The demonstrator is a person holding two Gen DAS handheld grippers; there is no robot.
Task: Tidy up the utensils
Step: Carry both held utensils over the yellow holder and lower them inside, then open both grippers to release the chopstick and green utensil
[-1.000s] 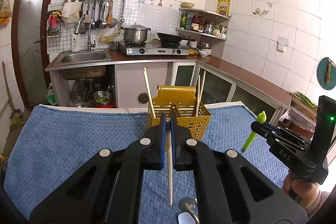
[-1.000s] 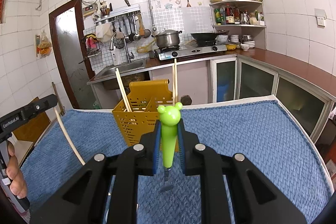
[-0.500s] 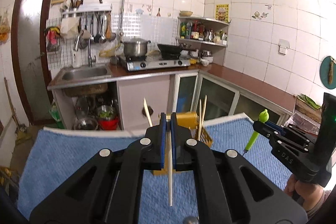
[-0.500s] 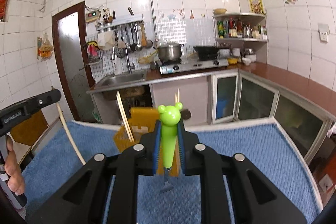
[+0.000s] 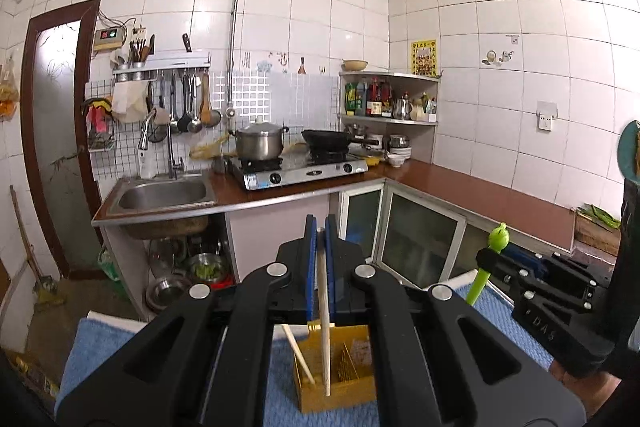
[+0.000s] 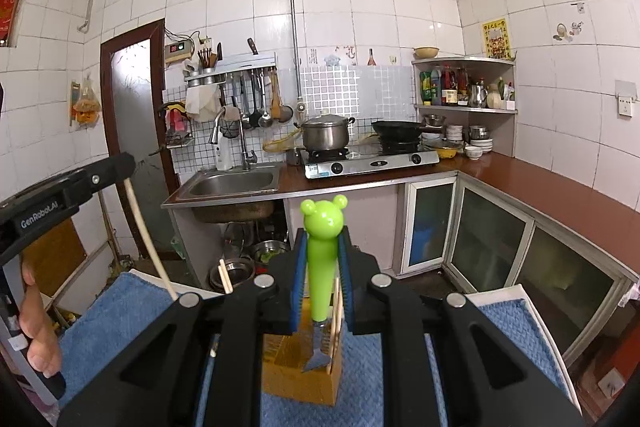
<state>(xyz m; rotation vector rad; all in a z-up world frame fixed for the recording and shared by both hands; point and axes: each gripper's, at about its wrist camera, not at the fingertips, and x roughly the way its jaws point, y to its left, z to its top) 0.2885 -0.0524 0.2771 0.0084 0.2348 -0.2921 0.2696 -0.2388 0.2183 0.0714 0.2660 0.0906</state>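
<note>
Left claw (image 5: 318, 269): blue pads pressed together on a single wooden chopstick (image 5: 323, 323). The stick hangs near vertical, top end just proud of the pads, lower tip in line with the yellow utensil caddy (image 5: 340, 395) below. From the left wrist view I cannot tell whether the tip is over a compartment or beyond the front wall. One chopstick already leans inside the caddy's left cell.

Caddy stands on the blue towel (image 5: 96, 351) covering the worktop, well below both claws.

Right claw (image 6: 320, 291): pinching the green bear-handled fork (image 6: 320, 263) around its handle, bear head above the pads, metal tines pointing down over the caddy (image 6: 298, 379). More chopsticks stand in the caddy just behind the fork.

Judgement on the step: both utensils are held high, ready to lower into the caddy.
- Take one claw at a time; the two are close side by side and could knock together over the narrow opening.
- Left: centre the tip over the cell holding the other chopstick, lower straight, let go only once the tip is below the rim.
- Right: pick a cell clear of the standing chopsticks, keep the tines vertical.
- Risk: the caddy looks light and may tip or slide on the towel if a wall is struck.
</note>
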